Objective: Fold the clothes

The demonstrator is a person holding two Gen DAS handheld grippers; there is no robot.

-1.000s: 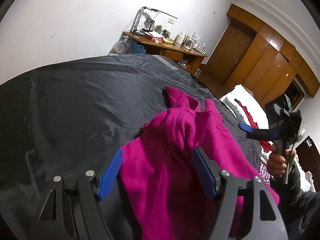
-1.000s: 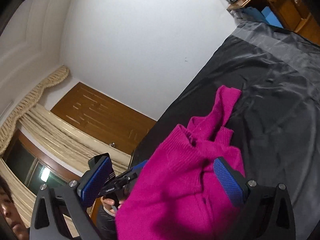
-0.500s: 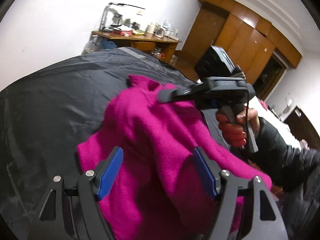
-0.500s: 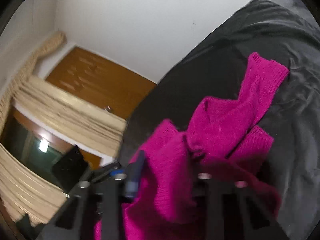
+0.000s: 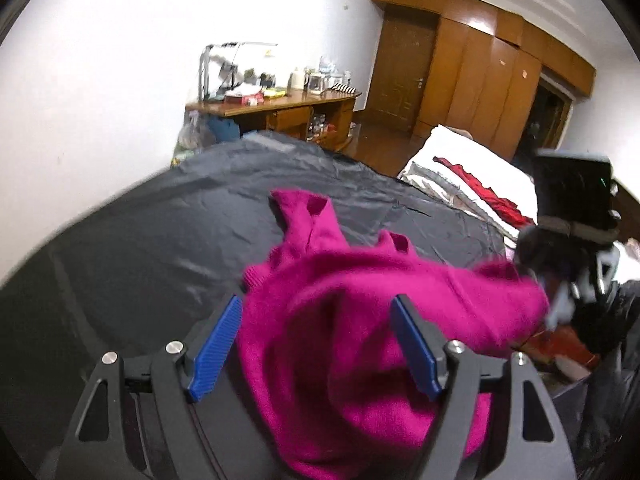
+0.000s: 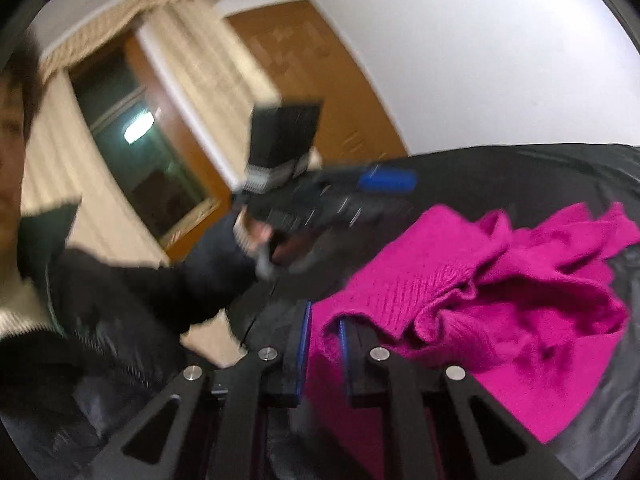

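Left claw [image 5: 316, 344]: jaws spread wide and opening at this moment. The sweater [image 5: 360, 320] lies bunched between its blue pads [image 5: 216, 344] and spills over the near part of the frame. The fabric touches the inner face of the left-hand pad; I cannot tell whether the right-hand pad presses on it, so I do not count this as a grip.

Right claw [image 6: 322, 354]: jaws nearly together and closing, with a hem of the sweater [image 6: 500, 300] between the two blue pads [image 6: 303, 356]. The knit fold sits right in the narrow gap, pinched there. The rest of the garment fans out ahead and to the right of this claw, crumpled, one sleeve end reaching toward the far right.

Where the sweater is: on the bed cover [image 5: 160, 232], dark grey and shiny, which runs ahead of both claws. From the left claw, one sleeve cuff lies straight ahead on the cover, beyond the bunched body.

From the left wrist view, the right claw [image 5: 568, 292] appears at the far right, blurred, at the edge of the sweater. From the right wrist view, the left claw [image 6: 384, 182] hangs ahead and above, held by a hand [image 6: 260, 236], also blurred.

Past the bed, ahead of the left claw: a cluttered desk [image 5: 280, 104] and a wardrobe [image 5: 480, 88].
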